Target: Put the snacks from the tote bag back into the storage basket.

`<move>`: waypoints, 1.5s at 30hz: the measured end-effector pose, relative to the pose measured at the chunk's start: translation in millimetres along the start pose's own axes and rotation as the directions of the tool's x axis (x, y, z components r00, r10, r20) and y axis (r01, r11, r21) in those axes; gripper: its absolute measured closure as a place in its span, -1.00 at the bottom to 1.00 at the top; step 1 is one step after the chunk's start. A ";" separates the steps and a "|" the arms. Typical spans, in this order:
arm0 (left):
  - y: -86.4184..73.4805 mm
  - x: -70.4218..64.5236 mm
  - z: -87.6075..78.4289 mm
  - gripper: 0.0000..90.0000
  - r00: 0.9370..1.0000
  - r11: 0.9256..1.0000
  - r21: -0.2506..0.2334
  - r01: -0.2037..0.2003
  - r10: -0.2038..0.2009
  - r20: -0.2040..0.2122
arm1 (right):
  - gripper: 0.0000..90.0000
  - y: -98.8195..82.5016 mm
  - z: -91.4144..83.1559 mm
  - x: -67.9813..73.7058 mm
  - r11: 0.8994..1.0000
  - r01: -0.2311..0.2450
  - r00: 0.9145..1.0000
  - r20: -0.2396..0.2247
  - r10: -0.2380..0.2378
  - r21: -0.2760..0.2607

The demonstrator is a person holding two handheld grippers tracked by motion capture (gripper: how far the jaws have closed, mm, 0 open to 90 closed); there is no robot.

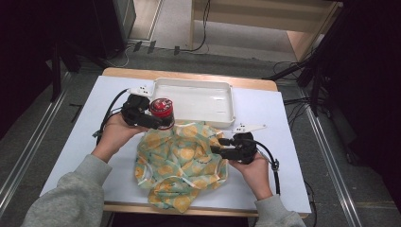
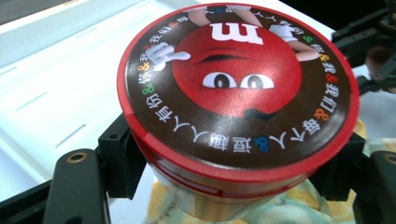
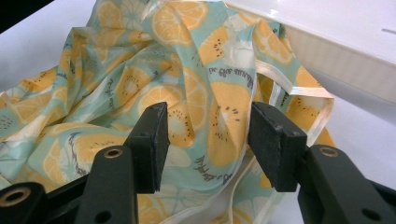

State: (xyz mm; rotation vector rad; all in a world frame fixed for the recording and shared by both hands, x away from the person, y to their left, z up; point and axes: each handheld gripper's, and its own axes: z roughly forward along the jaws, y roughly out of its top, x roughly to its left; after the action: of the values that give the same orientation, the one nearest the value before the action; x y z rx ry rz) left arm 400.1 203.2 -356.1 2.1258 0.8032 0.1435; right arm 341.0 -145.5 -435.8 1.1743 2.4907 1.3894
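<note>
A round red can (image 1: 161, 109) with a cartoon face on its brown lid (image 2: 238, 88) hangs over the tray's near left corner and the cloth's edge. My left gripper (image 1: 162, 119) is shut on it, its black jaws clamping the can's sides just under the lid (image 2: 233, 175). A crumpled pale-green cloth with an orange-slice print (image 1: 182, 161) lies on the table in front of the tray. My right gripper (image 1: 221, 146) rests at the cloth's right edge. Its jaws stand apart (image 3: 208, 140) with a fold of the cloth (image 3: 116, 79) between them, and the pads are not pressing on it.
A shallow white tray (image 1: 194, 84) sits at the back of the white-covered table (image 1: 85, 137), and its near wall (image 3: 345, 56) is close beside my right gripper. Cables trail from both grippers. Dark equipment and floor surround the table.
</note>
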 end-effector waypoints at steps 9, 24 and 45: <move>16.2 8.7 6.9 -0.42 1.000 1.000 0.010 -0.005 0.005 -0.010 | 0.09 0.3 0.3 -0.1 1.000 0.000 1.000 -0.004 0.000 0.002; 35.8 33.7 29.1 -0.42 1.000 1.000 0.011 -0.023 0.023 -0.008 | 0.09 0.6 0.2 0.1 1.000 -0.001 1.000 -0.009 0.001 0.001; 46.7 62.8 64.4 -0.42 1.000 0.999 0.041 0.006 -0.005 -0.011 | 0.09 -1.4 -1.4 2.4 1.000 -0.001 1.000 -0.016 0.001 -0.003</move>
State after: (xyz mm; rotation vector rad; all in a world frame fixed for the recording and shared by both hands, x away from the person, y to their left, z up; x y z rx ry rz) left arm 496.2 176.2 -373.3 2.1627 0.8247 0.1367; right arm 338.0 -145.4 -435.3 1.1689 2.4980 1.4081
